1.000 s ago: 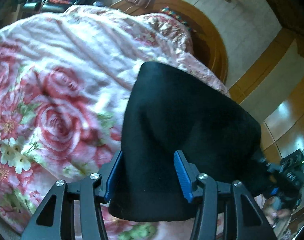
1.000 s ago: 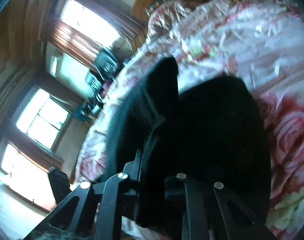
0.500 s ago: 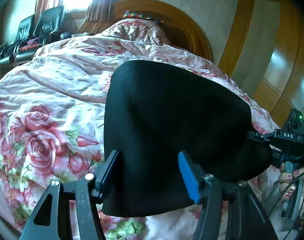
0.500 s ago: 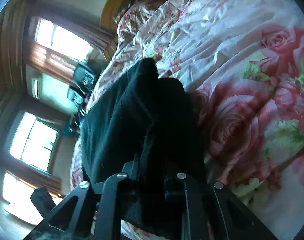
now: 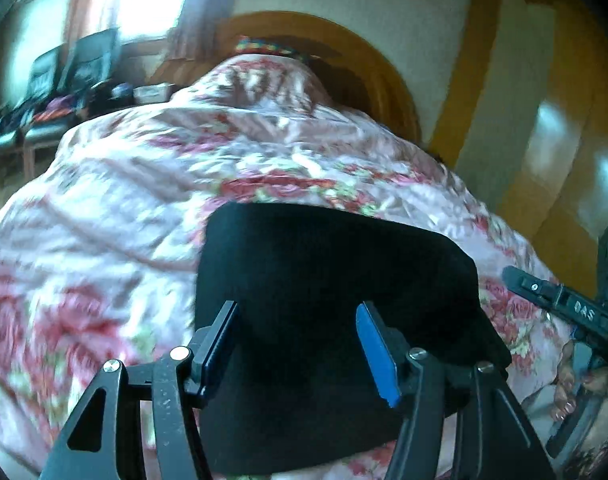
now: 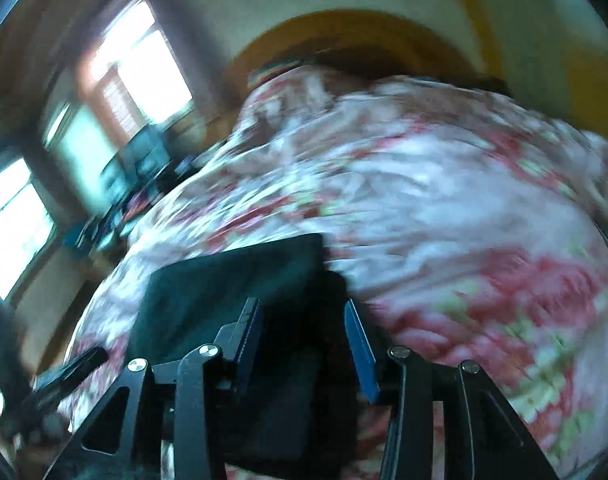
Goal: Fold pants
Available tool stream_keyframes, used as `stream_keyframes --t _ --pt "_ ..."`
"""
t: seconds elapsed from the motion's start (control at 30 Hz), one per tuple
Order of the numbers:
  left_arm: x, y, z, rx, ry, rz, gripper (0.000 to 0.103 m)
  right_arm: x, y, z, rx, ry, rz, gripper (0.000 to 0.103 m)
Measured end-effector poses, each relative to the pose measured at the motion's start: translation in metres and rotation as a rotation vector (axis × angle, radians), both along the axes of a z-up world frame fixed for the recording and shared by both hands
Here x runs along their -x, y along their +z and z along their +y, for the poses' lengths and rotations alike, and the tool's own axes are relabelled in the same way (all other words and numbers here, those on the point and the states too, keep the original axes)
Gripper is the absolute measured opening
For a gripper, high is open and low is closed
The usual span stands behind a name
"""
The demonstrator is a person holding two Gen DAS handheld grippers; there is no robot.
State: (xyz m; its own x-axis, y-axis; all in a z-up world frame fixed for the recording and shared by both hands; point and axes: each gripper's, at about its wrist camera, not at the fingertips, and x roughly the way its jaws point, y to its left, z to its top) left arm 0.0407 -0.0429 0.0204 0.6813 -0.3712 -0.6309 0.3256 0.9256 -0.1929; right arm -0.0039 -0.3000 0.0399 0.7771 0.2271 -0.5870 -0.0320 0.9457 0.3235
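Observation:
The black pants (image 5: 335, 256) lie folded in a flat block on the floral bed cover (image 5: 124, 200). My left gripper (image 5: 296, 306) hovers over their near edge, open, its blue pads apart and touching no cloth. In the right wrist view the pants (image 6: 232, 272) lie below my right gripper (image 6: 300, 303). Its jaws are opening, and the cloth sits under the gap with neither pad pressing on it. A finger of the right gripper (image 5: 543, 290) and the hand holding it (image 5: 571, 380) show at the right edge of the left wrist view. Both views are motion-blurred.
A curved wooden headboard (image 5: 383, 76) with a pillow stands at the far end of the bed. Dark chairs (image 5: 76, 64) holding items stand by the bright windows (image 6: 152, 72) on the left. Glossy wooden panels (image 5: 563, 160) run along the right.
The right jaws have opened and let go of the bunched pants, which now lie flat. Both grippers have risen and pulled back from the cloth, and both views have rolled.

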Motion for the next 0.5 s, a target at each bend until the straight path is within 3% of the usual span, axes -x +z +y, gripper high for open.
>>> stream_keyframes --t 0.13,0.27,0.4,0.5 --pt "-0.034 0.001 -0.033 -0.155 -0.032 0.021 0.061 -0.027 0.003 0.042 0.131 0.106 0.007 0.044" --pt "-0.064 -0.022 -0.06 -0.342 -0.069 0.067 0.061 -0.065 -0.018 0.055 0.189 0.11 0.102 0.042" --pt "-0.093 -0.049 -0.064 -0.357 -0.081 0.137 0.063 -0.099 -0.061 0.046 0.255 0.044 0.241 0.039" --pt "-0.111 -0.063 -0.067 -0.354 -0.085 0.161 0.068 -0.11 -0.079 0.032 0.199 0.034 0.23 0.039"
